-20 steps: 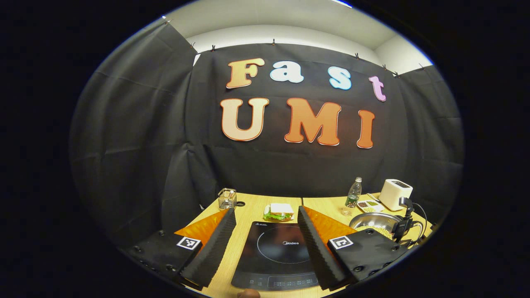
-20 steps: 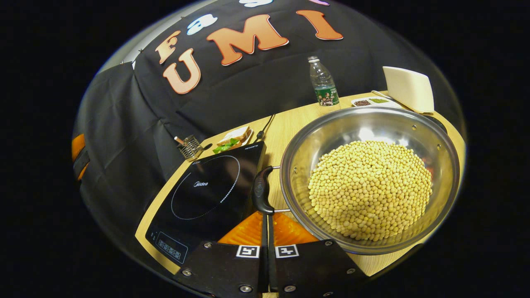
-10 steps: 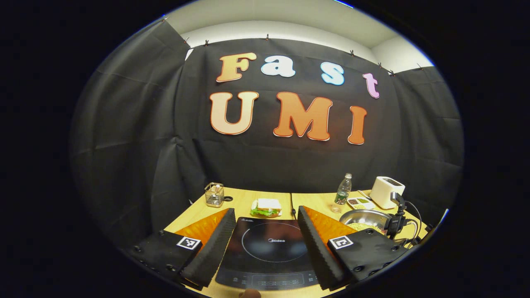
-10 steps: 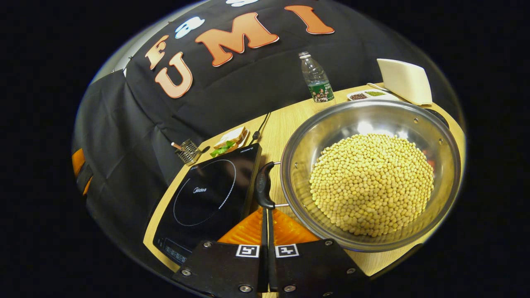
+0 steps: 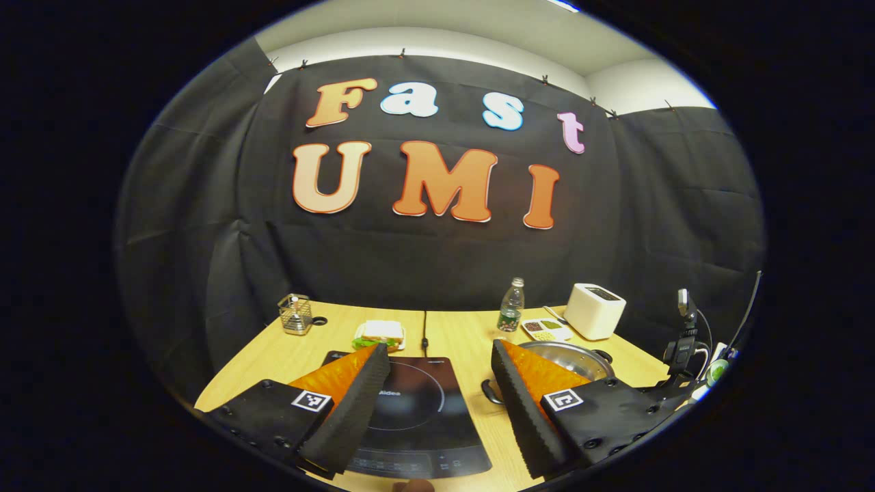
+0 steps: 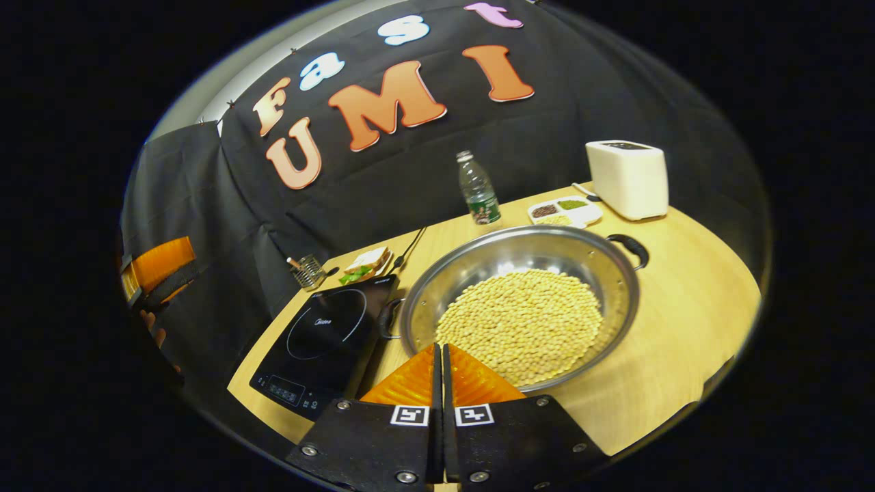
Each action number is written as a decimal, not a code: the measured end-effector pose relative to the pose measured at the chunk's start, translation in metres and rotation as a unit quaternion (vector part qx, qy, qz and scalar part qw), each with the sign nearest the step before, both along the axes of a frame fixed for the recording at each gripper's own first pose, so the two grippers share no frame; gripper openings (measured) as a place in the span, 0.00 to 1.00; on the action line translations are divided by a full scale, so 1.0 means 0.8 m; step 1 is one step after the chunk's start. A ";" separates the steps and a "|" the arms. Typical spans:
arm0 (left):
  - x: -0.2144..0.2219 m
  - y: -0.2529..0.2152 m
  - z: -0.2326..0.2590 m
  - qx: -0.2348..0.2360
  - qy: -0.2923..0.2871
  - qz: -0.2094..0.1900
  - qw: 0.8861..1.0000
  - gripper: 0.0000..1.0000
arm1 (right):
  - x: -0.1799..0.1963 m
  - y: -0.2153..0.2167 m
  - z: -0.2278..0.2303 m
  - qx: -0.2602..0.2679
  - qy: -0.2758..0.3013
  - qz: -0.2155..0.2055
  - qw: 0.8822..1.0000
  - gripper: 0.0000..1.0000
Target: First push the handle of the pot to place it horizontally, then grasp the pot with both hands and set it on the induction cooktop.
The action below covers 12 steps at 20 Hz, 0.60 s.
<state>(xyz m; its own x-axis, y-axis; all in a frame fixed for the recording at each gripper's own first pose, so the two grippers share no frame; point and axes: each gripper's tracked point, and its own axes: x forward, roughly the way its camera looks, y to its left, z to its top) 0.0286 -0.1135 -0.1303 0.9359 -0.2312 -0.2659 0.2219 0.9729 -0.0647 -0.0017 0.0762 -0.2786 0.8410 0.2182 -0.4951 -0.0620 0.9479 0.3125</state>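
The steel pot [image 6: 509,254] holds a heap of soybeans [image 6: 523,321] and stands on the table just right of the black induction cooktop [image 6: 325,335]. One dark side handle [image 6: 388,319] points at the cooktop, the other [image 6: 629,247] at the far right. My right gripper [image 6: 439,350] is shut on nothing, its tips over the pot's near rim. My left gripper [image 5: 439,352] is open above the cooktop [image 5: 417,417]. Its right finger hides part of the pot [image 5: 571,355], and the pot's near handle [image 5: 488,391] shows beside that finger. The left gripper [image 6: 154,270] also shows at the far left edge of the right gripper view.
Along the back of the wooden table [image 6: 683,321] stand a water bottle [image 6: 478,190], a white toaster [image 6: 627,178], a divided dish of spices [image 6: 564,212], a sandwich [image 6: 366,263] and a wire holder [image 6: 307,271]. A cable [image 5: 424,328] runs back from the cooktop.
My right gripper has drawn back and up from the pot's left handle, still shut; both handles now show. My left gripper has swung right, bringing the pot closer behind its right finger.
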 end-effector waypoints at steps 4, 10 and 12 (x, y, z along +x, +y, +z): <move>0.000 -0.064 -0.020 0.003 0.016 -0.034 0.999 0.98 | -0.001 -0.069 0.017 -0.007 -0.017 -0.043 0.999 0.00; 0.010 -0.130 -0.075 0.003 0.071 -0.058 0.996 0.98 | 0.008 -0.152 0.028 -0.024 -0.032 -0.098 0.994 0.21; 0.017 -0.136 -0.101 0.012 0.092 -0.054 0.994 0.98 | 0.013 -0.179 0.023 -0.037 -0.031 -0.114 0.992 0.41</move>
<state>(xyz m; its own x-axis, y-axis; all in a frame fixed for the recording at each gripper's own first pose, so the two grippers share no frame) 0.0426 -0.2221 -0.2112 0.8405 -0.3197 -0.4375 0.3119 0.9457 -0.0918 0.0086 -0.0666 -0.2599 0.8940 -0.0165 -0.4478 0.1400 0.9596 0.2441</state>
